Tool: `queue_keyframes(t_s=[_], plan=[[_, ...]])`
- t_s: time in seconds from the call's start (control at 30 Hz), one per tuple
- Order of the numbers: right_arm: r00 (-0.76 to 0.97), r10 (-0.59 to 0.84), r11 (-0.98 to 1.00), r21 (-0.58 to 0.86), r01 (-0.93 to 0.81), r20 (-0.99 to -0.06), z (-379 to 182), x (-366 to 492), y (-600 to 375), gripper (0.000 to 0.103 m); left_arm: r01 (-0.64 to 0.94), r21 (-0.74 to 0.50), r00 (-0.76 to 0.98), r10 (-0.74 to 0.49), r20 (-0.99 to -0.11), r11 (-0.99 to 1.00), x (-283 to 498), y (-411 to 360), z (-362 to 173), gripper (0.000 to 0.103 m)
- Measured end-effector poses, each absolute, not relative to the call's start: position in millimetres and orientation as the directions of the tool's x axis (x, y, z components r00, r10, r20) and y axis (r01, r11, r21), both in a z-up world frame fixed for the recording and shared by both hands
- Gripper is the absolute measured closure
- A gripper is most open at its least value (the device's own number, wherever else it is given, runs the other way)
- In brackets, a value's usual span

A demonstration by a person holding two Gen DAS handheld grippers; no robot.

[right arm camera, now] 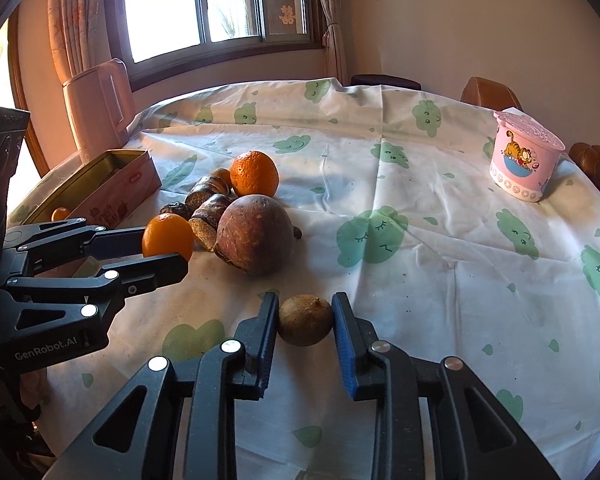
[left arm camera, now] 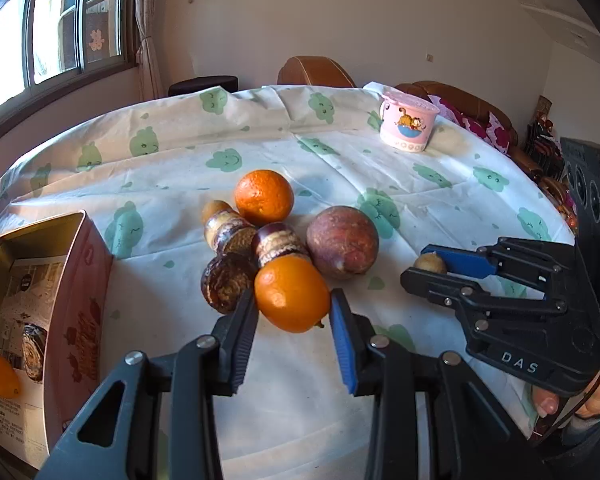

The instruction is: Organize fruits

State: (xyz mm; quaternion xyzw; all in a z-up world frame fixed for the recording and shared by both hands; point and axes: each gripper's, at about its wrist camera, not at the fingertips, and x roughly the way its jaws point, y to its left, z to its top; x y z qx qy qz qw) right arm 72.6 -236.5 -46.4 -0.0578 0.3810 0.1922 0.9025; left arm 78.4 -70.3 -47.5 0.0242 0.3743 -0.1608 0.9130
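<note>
The left claw (left arm camera: pixel 294 312) has its jaws on either side of an oval orange kumquat (left arm camera: pixel 291 294). Both pads sit at or very close to its skin; whether they press yet I cannot tell for sure, though from the right wrist view the fruit looks caught between the two fingers. The kumquat's long axis runs slantwise across the jaw gap, so the pads meet it near its narrower flanks.

The right claw (right arm camera: pixel 305 320) is closed on a small brown round fruit (right arm camera: pixel 305 321), both pads touching it, right at the fingertips and low over the bench (right arm camera: pixel 440 280).

Just beyond the left claw's tips, touching or nearly touching the kumquat, lie three dark mottled fruits (left arm camera: pixel 236 248), with a large reddish-brown round fruit (left arm camera: pixel 342 242) ahead to the right and a round orange (left arm camera: pixel 264 197) farther ahead.

The open tin (left arm camera: pixel 40 300) lies to the left of the left claw, close beside it, with another kumquat (left arm camera: pixel 0 374) and a mottled fruit already inside. It is well apart from the right claw, beyond the pile, so the left claw is much the nearer to it. My judgement: the coming move is a short sideways carry leftward over the tin's near wall.

Far ahead to the right stands a pink lidded cup (left arm camera: pixel 408 122).
</note>
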Motion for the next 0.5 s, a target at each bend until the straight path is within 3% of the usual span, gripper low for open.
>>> queue_keyframes(t_s=[0.5], plan=[[0.721,0.301,0.914,-0.027,-0.405,-0.624,-33.0,52.6,-232.8,0.074,0.279,-0.046,0.754,-0.248,-0.608,0.959,64.2,-64.3,-35.1,0.065]])
